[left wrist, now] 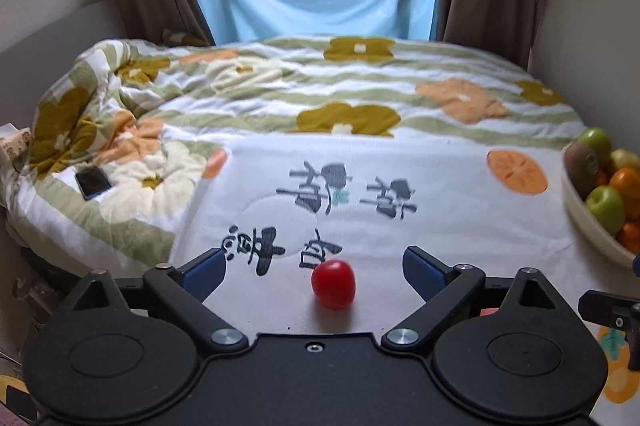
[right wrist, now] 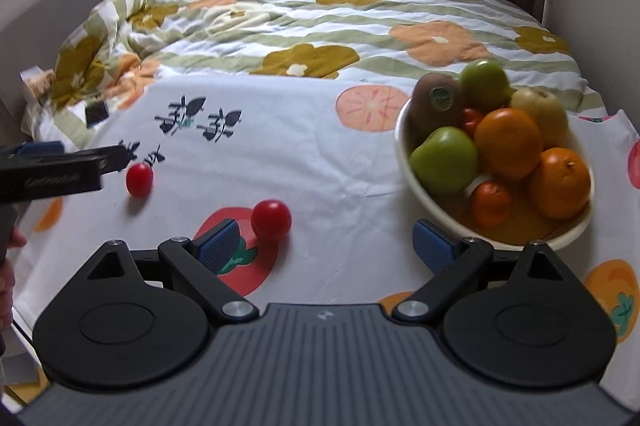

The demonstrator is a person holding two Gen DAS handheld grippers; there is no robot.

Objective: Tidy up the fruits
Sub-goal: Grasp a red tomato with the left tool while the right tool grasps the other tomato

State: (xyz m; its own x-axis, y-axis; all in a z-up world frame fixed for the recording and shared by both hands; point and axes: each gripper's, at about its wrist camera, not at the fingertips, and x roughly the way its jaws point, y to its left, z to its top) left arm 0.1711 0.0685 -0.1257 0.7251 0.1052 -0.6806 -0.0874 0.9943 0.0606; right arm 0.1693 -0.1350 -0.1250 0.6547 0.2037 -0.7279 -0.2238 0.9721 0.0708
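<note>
A small red tomato [left wrist: 333, 284] lies on the white printed cloth [left wrist: 440, 226], between the tips of my open left gripper [left wrist: 314, 268]. In the right wrist view this tomato [right wrist: 139, 179] sits just right of the left gripper [right wrist: 72, 165]. A second red tomato [right wrist: 271, 219] lies near the left finger of my open, empty right gripper [right wrist: 326, 246]. A white bowl [right wrist: 424, 193] at the right holds green apples, oranges, a kiwi and a pear. The bowl also shows in the left wrist view [left wrist: 592, 230].
The cloth covers a table in front of a bed with a flowered quilt [left wrist: 320, 85]. A black phone [left wrist: 93, 182] lies on the quilt at the left. Curtains and a blue sheet hang behind. The right gripper's edge [left wrist: 612, 314] shows at the right.
</note>
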